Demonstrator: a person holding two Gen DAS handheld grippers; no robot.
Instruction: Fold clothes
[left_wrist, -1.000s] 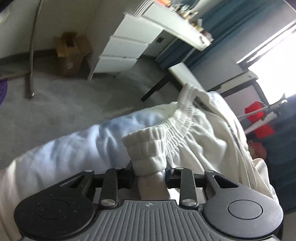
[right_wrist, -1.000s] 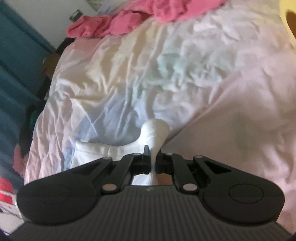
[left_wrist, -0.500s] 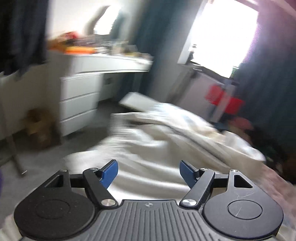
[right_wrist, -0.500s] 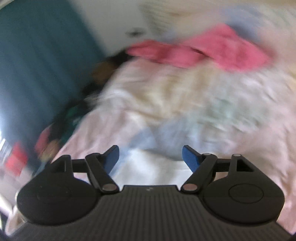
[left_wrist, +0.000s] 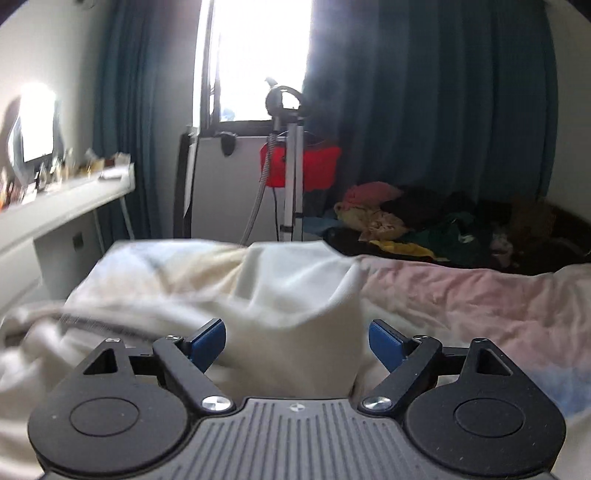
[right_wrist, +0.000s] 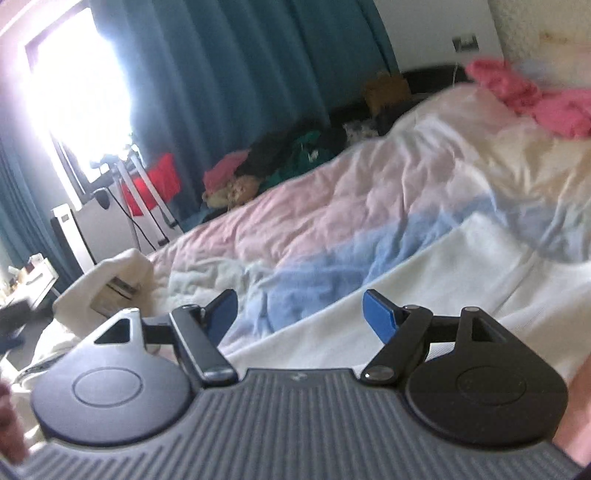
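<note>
Left tool (left_wrist: 296, 338): your jaws are opening wide; a raised fold of the white garment (left_wrist: 295, 295) stands between the blue pads (left_wrist: 207, 339), but neither pad presses on it.
Right tool (right_wrist: 300, 315): jaws apart, nothing gripped; only the garment's flat panel (right_wrist: 424, 295) and the bedcover (right_wrist: 351, 206) lie beyond the pads.
Garment, place: spread on the bed, one bunched end near the foot, one long flat stretch toward the pink clothes (right_wrist: 532, 99).
Garment, feel: looks like thick, soft knit, limp and fairly light. Expect it to sag and drag along the bedcover, not hold a crease on its own.
Where to grip: take a hem, seam or corner, both layers pinched together. The seam line (right_wrist: 524, 273) in the flat panel looks a fair guide.
Risk: you may pinch the bedcover along with it; blur hides the edge at the left.
</note>
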